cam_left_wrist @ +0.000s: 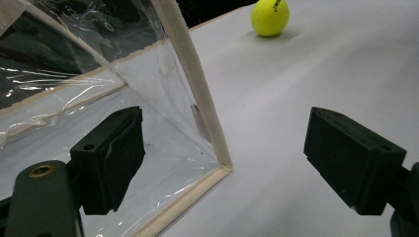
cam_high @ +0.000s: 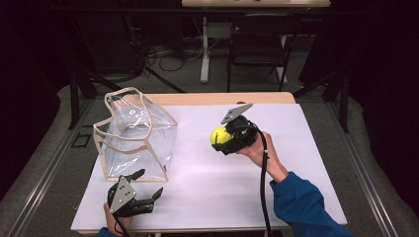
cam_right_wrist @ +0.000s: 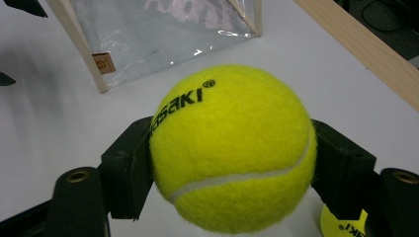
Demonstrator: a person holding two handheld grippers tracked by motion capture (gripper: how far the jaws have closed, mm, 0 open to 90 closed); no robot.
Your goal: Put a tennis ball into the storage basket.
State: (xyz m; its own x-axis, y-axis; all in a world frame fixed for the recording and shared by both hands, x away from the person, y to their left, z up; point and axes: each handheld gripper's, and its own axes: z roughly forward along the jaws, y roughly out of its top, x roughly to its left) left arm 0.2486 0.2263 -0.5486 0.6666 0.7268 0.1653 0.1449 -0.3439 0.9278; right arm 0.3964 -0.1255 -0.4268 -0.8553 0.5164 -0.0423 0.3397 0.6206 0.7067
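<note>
High view showed the right hand-held gripper (cam_high: 221, 139) clamped on a tennis ball (cam_high: 219, 135) above mid-table, the clear bag (cam_high: 134, 134) lying to its left near the table's left edge. The left hand-held gripper (cam_high: 146, 185) (jaws spread, empty) sat at the bag's near corner.

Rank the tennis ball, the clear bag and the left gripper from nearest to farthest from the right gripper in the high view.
1. tennis ball, clamped in the right gripper's jaws.
2. clear bag, to its left.
3. left gripper, front left corner.
</note>
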